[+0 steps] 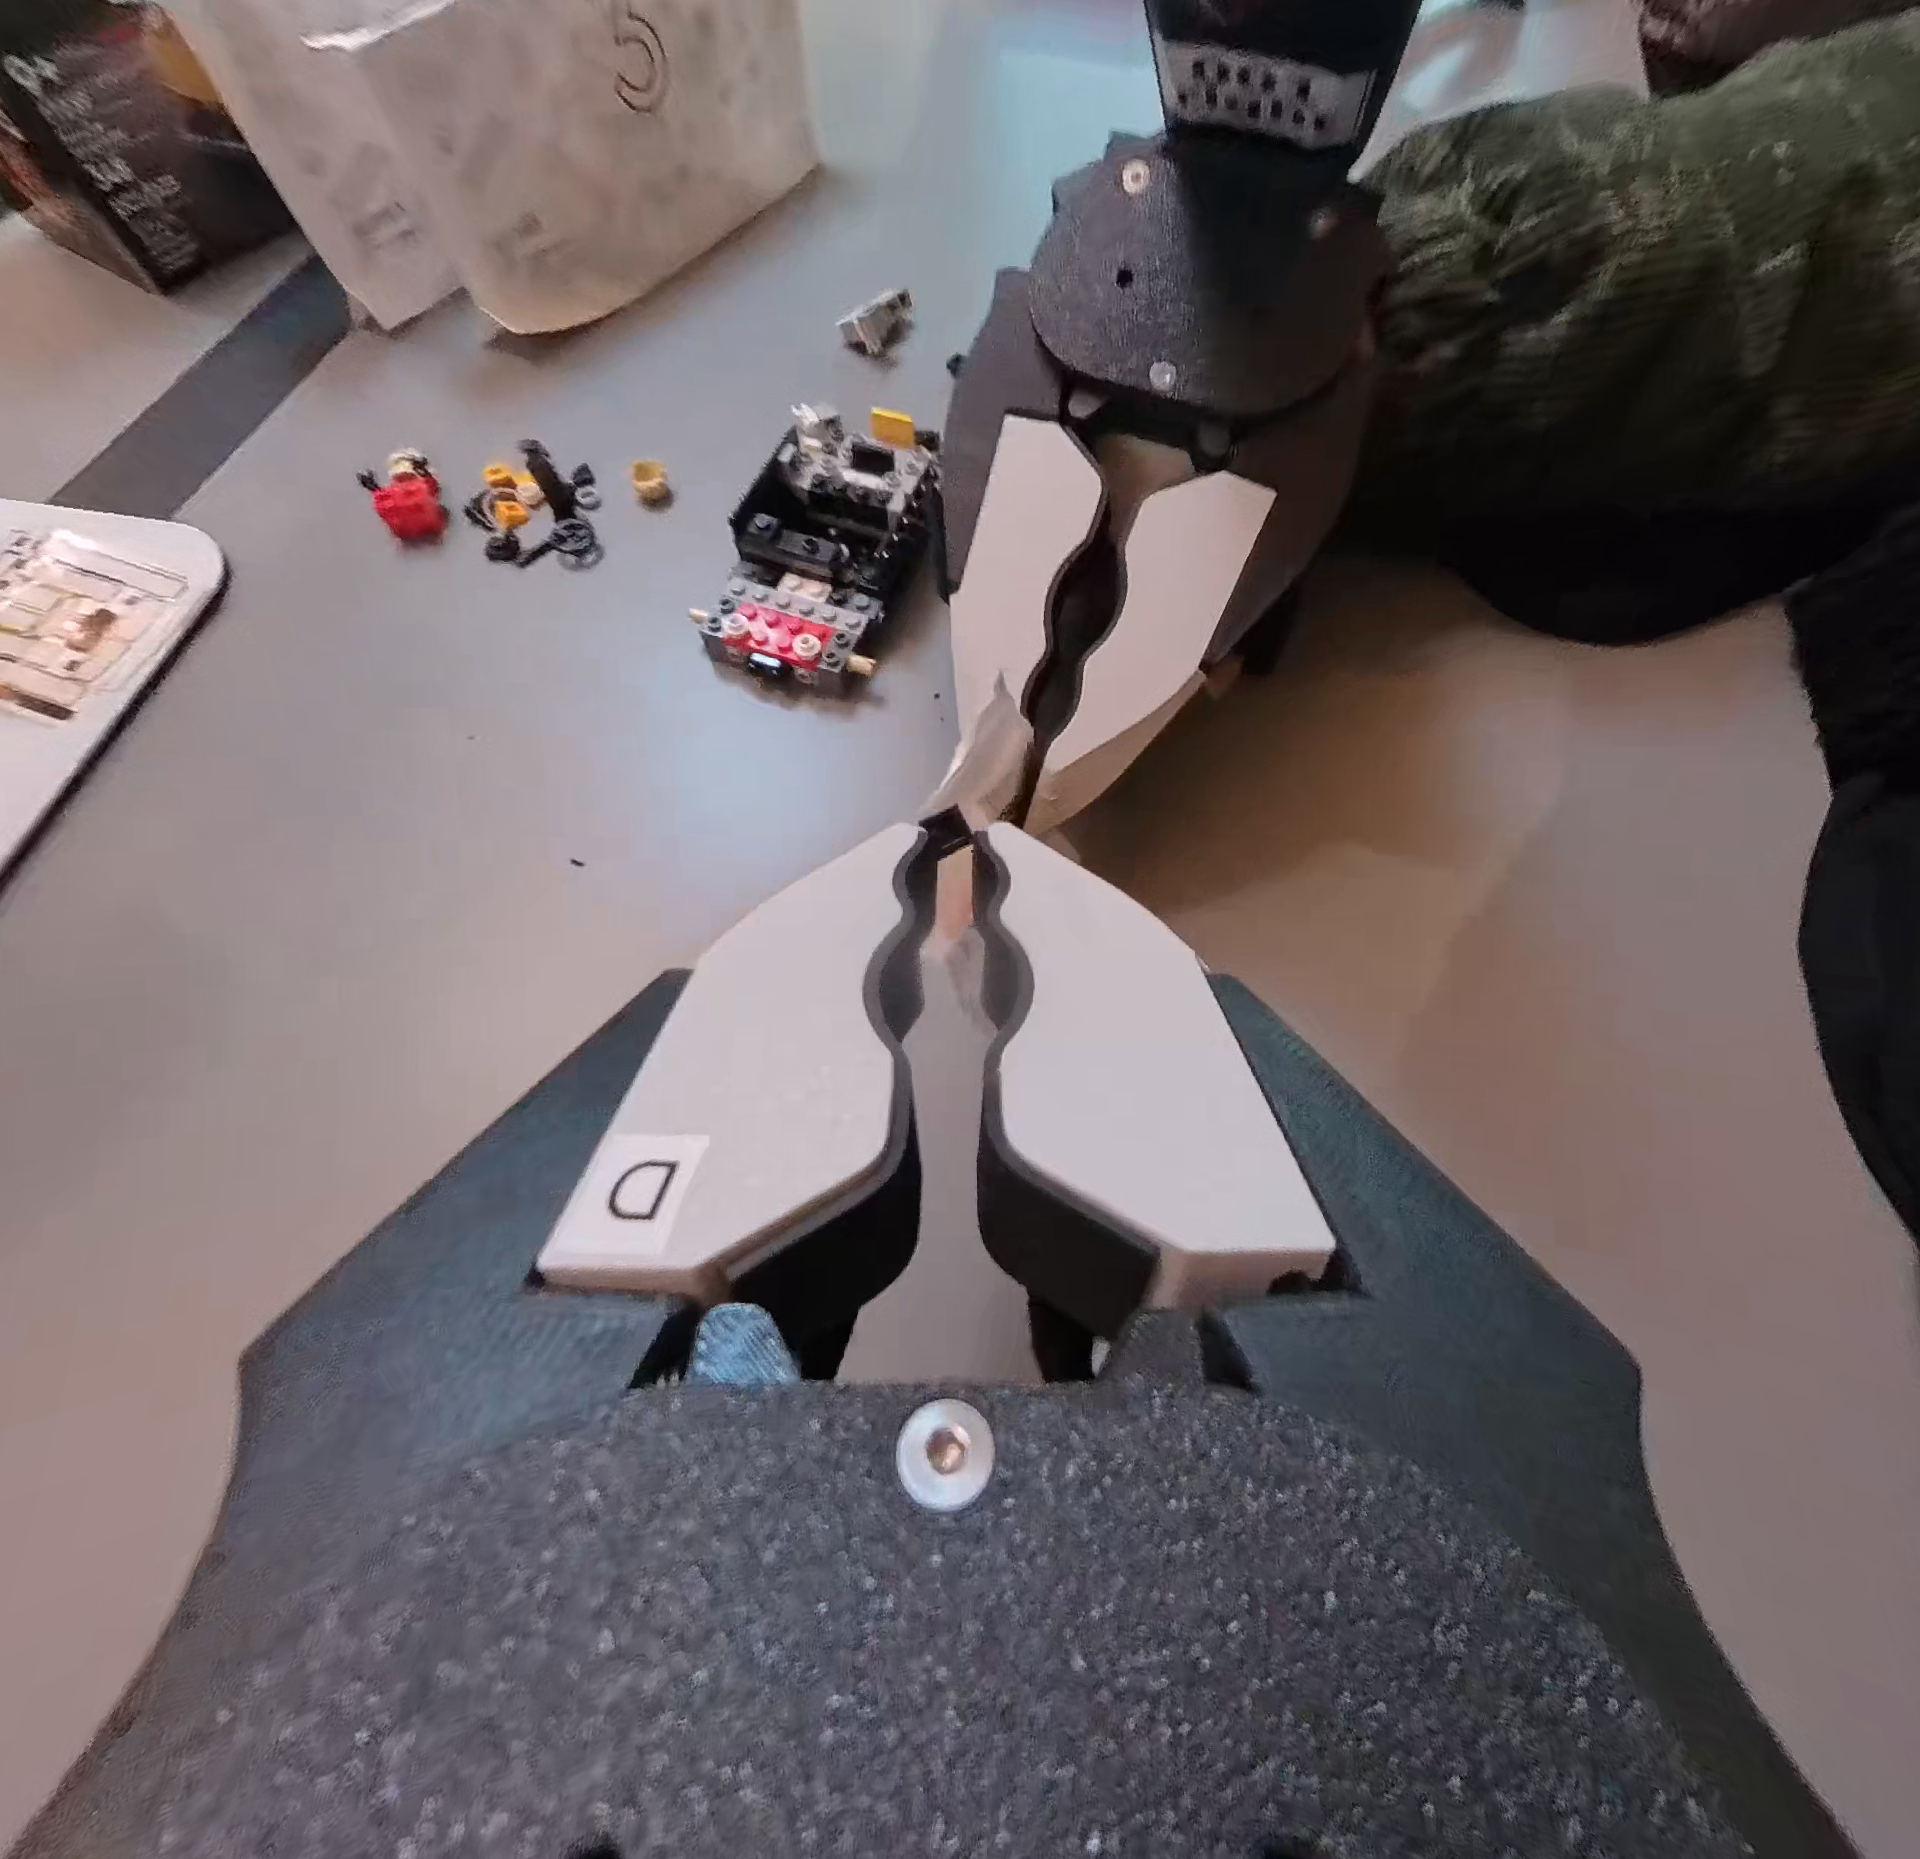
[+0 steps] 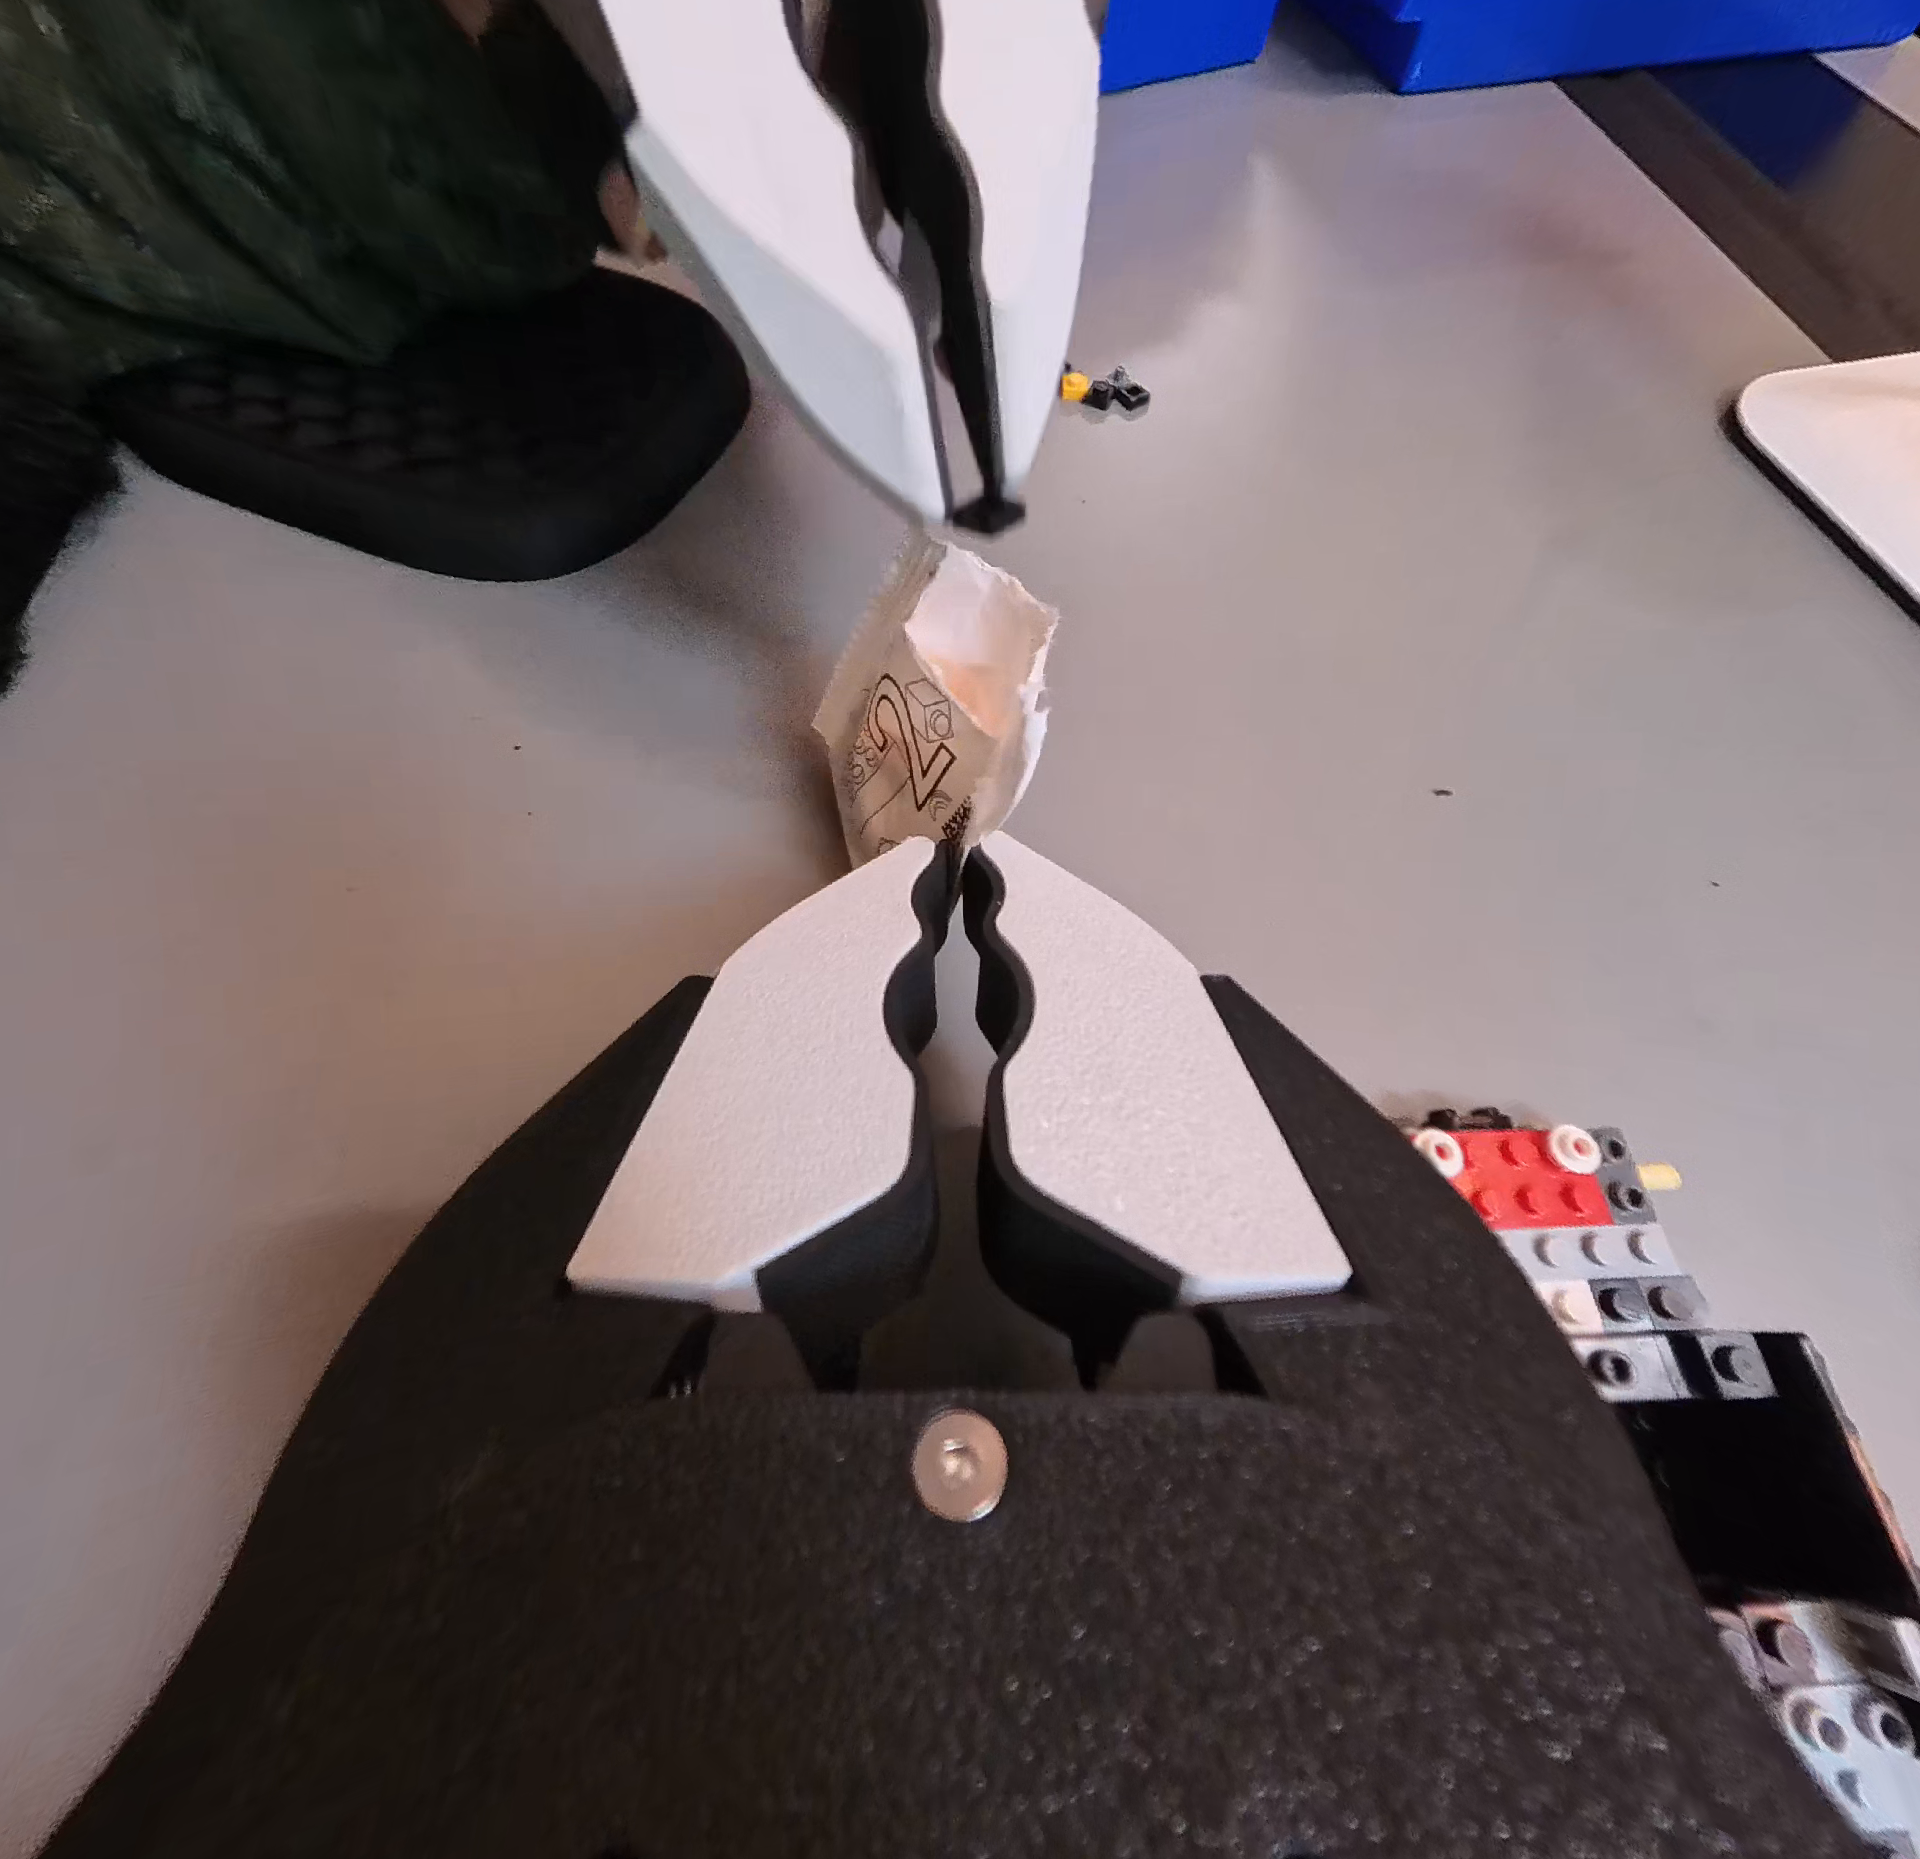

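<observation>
My left gripper (image 1: pixel 954 835) is shut on a small black brick piece (image 1: pixel 943 839), pinched at its fingertips just above the grey table (image 1: pixel 416 874). The piece also shows at the tips in the right wrist view (image 2: pixel 992 517). My right gripper (image 2: pixel 954 851) is shut on the lower edge of a small white paper bag (image 2: pixel 935 708) with a torn open top. The bag stands up from the tips, its mouth just below the left gripper's piece. In the left wrist view the bag (image 1: pixel 982 760) hangs between the two grippers' tips.
A partly built black, grey and red brick model (image 1: pixel 821 552) stands beyond the grippers, also at right in the right wrist view (image 2: pixel 1621 1269). Loose small pieces (image 1: pixel 520 505), white paper bags (image 1: pixel 540 126), a booklet (image 1: pixel 83 614), a green sleeve (image 1: pixel 1662 355) and blue bins (image 2: pixel 1558 12) surround. The grippers' ends are close to 6 cm from one another.
</observation>
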The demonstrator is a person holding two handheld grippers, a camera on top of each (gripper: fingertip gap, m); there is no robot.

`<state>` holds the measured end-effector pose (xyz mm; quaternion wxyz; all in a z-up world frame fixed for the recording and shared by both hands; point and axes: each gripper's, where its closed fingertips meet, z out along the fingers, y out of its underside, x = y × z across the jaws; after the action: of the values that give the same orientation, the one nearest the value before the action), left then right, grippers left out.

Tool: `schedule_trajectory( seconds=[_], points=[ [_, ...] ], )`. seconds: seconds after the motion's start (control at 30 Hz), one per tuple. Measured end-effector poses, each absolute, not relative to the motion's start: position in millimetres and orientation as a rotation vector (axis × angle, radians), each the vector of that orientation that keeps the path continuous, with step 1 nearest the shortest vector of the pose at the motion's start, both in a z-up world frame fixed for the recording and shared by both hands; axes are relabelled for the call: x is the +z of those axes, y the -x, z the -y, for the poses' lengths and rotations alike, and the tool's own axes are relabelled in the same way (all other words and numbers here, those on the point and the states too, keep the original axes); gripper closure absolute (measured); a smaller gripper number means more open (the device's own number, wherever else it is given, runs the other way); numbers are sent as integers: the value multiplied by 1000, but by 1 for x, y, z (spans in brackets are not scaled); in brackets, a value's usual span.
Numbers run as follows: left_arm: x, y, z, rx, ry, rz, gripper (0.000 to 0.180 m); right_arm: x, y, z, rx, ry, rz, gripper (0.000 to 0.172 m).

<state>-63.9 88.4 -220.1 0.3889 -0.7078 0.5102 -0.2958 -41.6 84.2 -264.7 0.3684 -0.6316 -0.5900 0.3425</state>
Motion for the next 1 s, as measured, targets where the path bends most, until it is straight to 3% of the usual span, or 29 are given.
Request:
schedule_trajectory(
  seconds=[0.47, 0.63, 0.77, 1.0],
  points=[
    [-230, 74, -82, -763, 1792, -1384, 163, -264, 42, -83, 886, 1610, 1525, 170],
    [-219, 127, -124, -586, 1888, -1145, 163, -264, 42, -83, 878, 1608, 1527, 170],
    [-250, 206, -151, -370, 2183, -934, 154, -264, 42, -83, 883, 1610, 1525, 170],
    [-293, 228, -139, -425, 2435, -902, 147, -264, 42, -83, 886, 1612, 1525, 170]
  ],
)
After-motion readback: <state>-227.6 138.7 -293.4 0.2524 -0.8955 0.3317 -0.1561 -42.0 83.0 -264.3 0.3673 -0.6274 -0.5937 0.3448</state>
